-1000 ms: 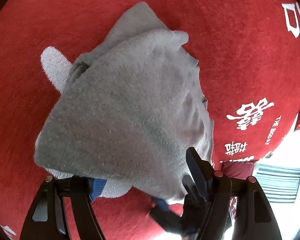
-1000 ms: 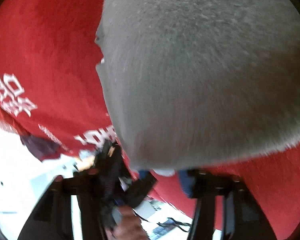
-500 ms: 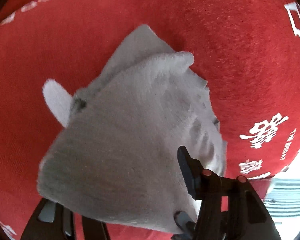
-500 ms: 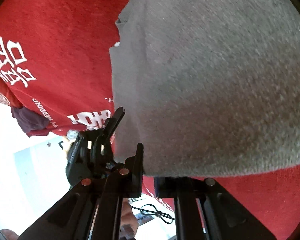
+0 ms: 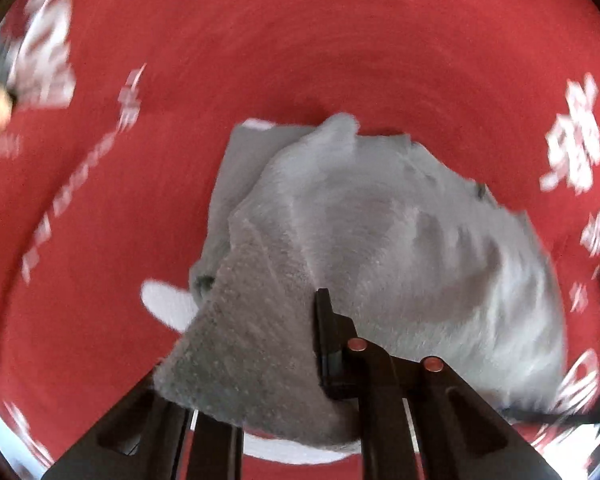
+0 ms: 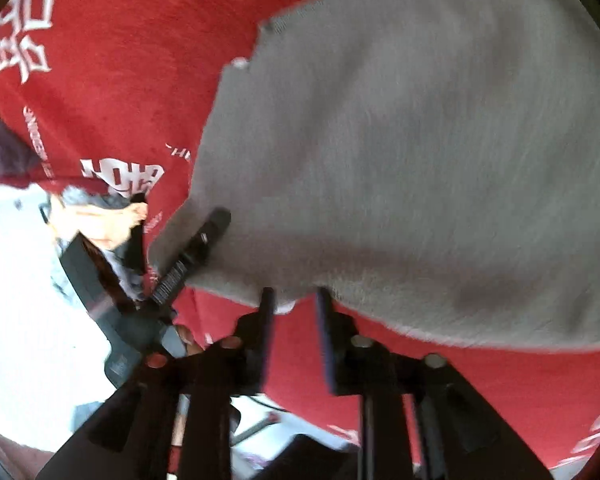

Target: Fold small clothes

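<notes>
The grey cloth (image 5: 380,248) lies bunched on the red spread (image 5: 300,40), its near edge draped over the left gripper (image 5: 256,360), grip unclear, while the right gripper (image 6: 294,296) sits narrowly parted at that hem.

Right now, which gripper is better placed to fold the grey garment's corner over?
Left, probably: a corner of the grey garment lies across the left gripper, one of its fingers on top. The right gripper stands open, the hem at its tips.
</notes>
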### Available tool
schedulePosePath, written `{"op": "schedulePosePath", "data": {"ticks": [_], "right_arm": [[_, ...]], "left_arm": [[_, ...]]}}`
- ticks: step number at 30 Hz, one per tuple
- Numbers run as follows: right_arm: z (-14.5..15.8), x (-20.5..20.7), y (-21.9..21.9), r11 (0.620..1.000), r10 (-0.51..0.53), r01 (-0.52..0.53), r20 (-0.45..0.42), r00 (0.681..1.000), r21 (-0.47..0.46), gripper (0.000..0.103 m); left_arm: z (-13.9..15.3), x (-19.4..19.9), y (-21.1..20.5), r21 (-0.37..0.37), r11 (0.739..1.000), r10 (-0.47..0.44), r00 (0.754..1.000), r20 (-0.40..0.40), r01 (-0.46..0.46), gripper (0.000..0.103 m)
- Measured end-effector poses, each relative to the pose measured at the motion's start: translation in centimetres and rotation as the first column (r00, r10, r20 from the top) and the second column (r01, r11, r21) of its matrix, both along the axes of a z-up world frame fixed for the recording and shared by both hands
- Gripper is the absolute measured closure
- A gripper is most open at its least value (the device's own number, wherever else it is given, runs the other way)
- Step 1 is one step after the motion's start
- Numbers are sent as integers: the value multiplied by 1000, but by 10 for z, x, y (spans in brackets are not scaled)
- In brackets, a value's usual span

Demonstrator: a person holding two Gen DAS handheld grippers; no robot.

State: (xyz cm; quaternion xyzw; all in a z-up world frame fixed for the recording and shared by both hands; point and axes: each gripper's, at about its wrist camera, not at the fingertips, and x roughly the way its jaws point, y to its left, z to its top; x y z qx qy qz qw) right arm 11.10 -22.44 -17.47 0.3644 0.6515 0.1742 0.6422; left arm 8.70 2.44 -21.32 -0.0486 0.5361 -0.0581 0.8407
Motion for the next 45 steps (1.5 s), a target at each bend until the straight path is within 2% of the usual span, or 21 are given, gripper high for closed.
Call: {"op": "schedulePosePath", "data": {"ticks": [1, 2, 5, 8, 9, 13, 17, 20, 26, 28, 29, 30, 31, 32, 33, 37, 39, 42, 45], "right_arm": [[8, 11, -4, 999, 18, -18, 14, 1000, -32, 37], [15, 25, -6, 997, 41, -39, 27, 999, -60, 31], [27, 77, 8, 987, 135, -131, 36, 990, -88, 29], [27, 127, 47, 957, 280, -280, -9, 960, -76, 23], [27, 139, 62, 940, 333, -334, -19, 943, -72, 23], [19, 180, 138, 829, 537, -546, -98, 838, -126, 19], [0, 199, 197, 743, 636, -661, -199, 746, -103, 15], [-16, 197, 226, 647, 695, -743, -268, 667, -169, 9], [-41, 186, 265, 494, 755, -839, -364, 545, -230, 9], [-50, 181, 268, 445, 760, -853, -388, 521, -273, 11], [-52, 180, 267, 433, 759, -851, -388, 522, -297, 17], [-51, 179, 260, 427, 752, -838, -382, 538, -339, 50], [-48, 180, 252, 444, 742, -820, -366, 562, -360, 74], [-42, 182, 242, 503, 730, -795, -325, 601, -339, 75], [-33, 183, 227, 562, 716, -765, -277, 640, -315, 81], [4, 181, 162, 750, 618, -622, -99, 780, -224, 84], [22, 177, 130, 822, 548, -545, -30, 836, -166, 84], [48, 169, 78, 904, 425, -421, 60, 903, -77, 84], [64, 155, 23, 949, 314, -313, 126, 941, -23, 84]], "left_arm": [[3, -2, -5, 41, 998, -41, 999, 24, 40, 89], [6, -3, -8, 67, 996, -68, 997, 39, 66, 90], [12, -7, -20, 157, 975, -170, 982, 85, 155, 90], [14, -11, -27, 221, 950, -250, 962, 113, 221, 90], [14, -13, -28, 242, 940, -276, 954, 121, 241, 90], [14, -19, -34, 288, 914, -336, 932, 140, 286, 90], [14, -25, -37, 304, 900, -369, 917, 150, 312, 90], [14, -26, -36, 300, 899, -375, 914, 157, 318, 90], [12, -32, -35, 311, 890, -397, 902, 172, 332, 90], [12, -32, -35, 305, 892, -395, 903, 168, 333, 90], [13, -31, -34, 300, 894, -393, 905, 165, 333, 90], [14, -31, -34, 294, 896, -390, 907, 161, 333, 90], [16, -30, -33, 277, 901, -384, 910, 156, 332, 90], [19, -30, -33, 269, 904, -381, 911, 157, 331, 90], [24, -29, -35, 256, 908, -379, 911, 161, 332, 90], [49, -29, -49, 219, 907, -403, 892, 204, 359, 90], [67, -31, -66, 211, 896, -435, 869, 235, 391, 90], [92, -34, -94, 202, 875, -482, 831, 278, 440, 90], [109, -39, -131, 183, 848, -530, 790, 307, 497, 90]]}}
